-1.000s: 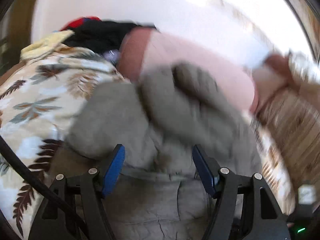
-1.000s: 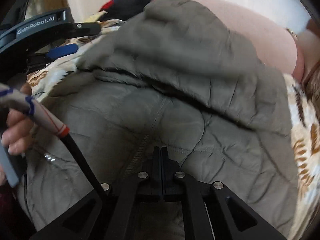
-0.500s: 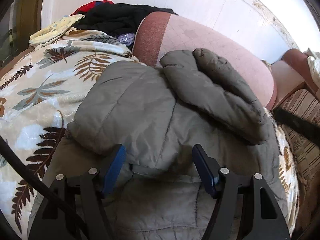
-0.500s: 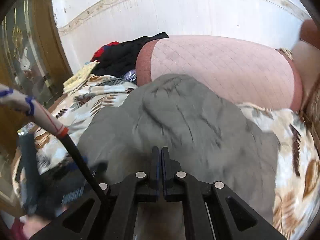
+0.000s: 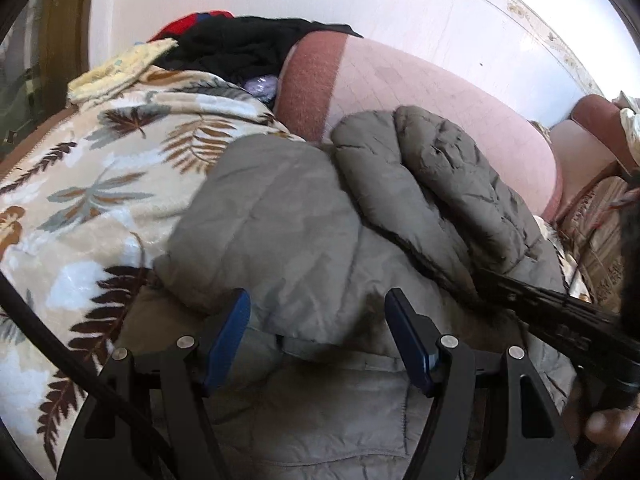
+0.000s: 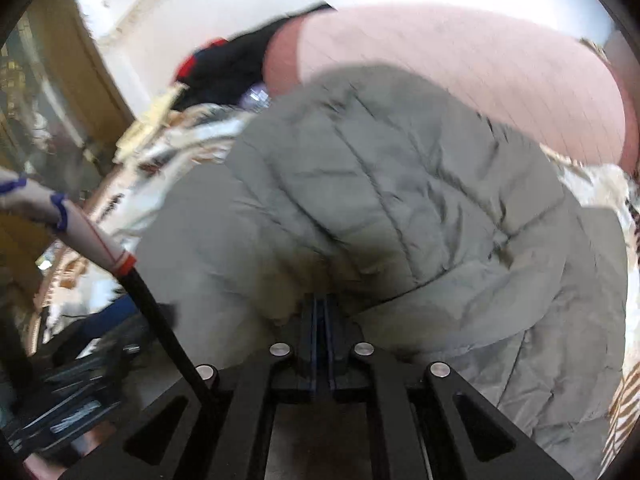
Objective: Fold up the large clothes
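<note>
An olive quilted jacket [image 5: 280, 232] lies bunched on the leaf-print blanket, with one puffy part folded over its upper right. My left gripper [image 5: 318, 320] hangs open just above the jacket's near fold, its blue pads [image 5: 228, 332] on either side of the fabric without pressing it. In the right wrist view the jacket [image 6: 380, 200] fills the middle, blurred. My right gripper [image 6: 320, 308] has its jaws almost together and just starting to part, tips at the jacket's edge, with no cloth visible between them. Its dark body [image 5: 560, 320] crosses the lower right of the left wrist view.
A leaf-print blanket [image 5: 80, 200] covers the seat. A pink sofa back [image 5: 440, 92] rises behind the jacket. Dark and red clothes [image 5: 240, 44] and a yellow cloth [image 5: 120, 68] are piled at the far left. A wooden door frame [image 6: 80, 60] stands to the left.
The right gripper has pulled back and up from the jacket, then swung toward its edge. It now shows at the right of the left wrist view. The left gripper has stayed put, still open.
</note>
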